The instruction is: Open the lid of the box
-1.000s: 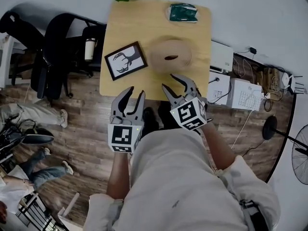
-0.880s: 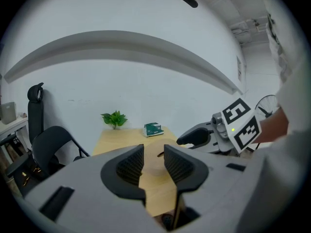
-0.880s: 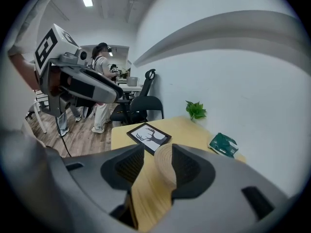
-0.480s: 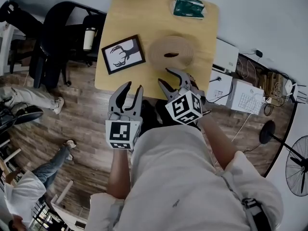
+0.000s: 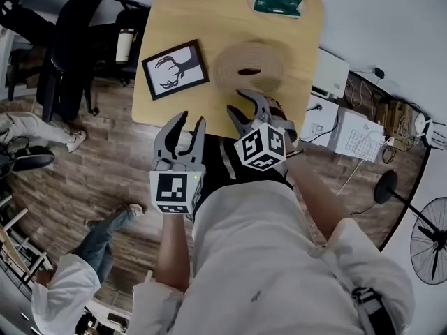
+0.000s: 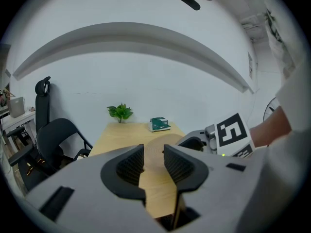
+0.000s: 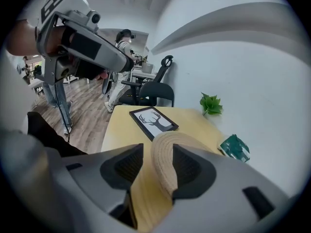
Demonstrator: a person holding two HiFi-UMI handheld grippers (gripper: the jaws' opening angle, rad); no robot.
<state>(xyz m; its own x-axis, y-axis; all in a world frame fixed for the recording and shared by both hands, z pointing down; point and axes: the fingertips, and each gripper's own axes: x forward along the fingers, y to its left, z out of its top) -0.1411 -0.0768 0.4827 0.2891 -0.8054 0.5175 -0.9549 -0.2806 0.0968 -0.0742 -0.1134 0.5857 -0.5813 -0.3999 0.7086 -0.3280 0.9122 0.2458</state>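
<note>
While my right gripper (image 5: 236,102) jaws are opening, the round woven box (image 5: 248,60) sits mid-surface (image 5: 188,19) with its lid on. Its near rim lines up between those jaws and no pad presses it. My left gripper (image 5: 191,118) hangs at the surface's near edge, jaws released, nothing between. A framed deer picture (image 5: 174,69) lies left of the box, a green packet (image 5: 277,0) at the far corner.
</note>
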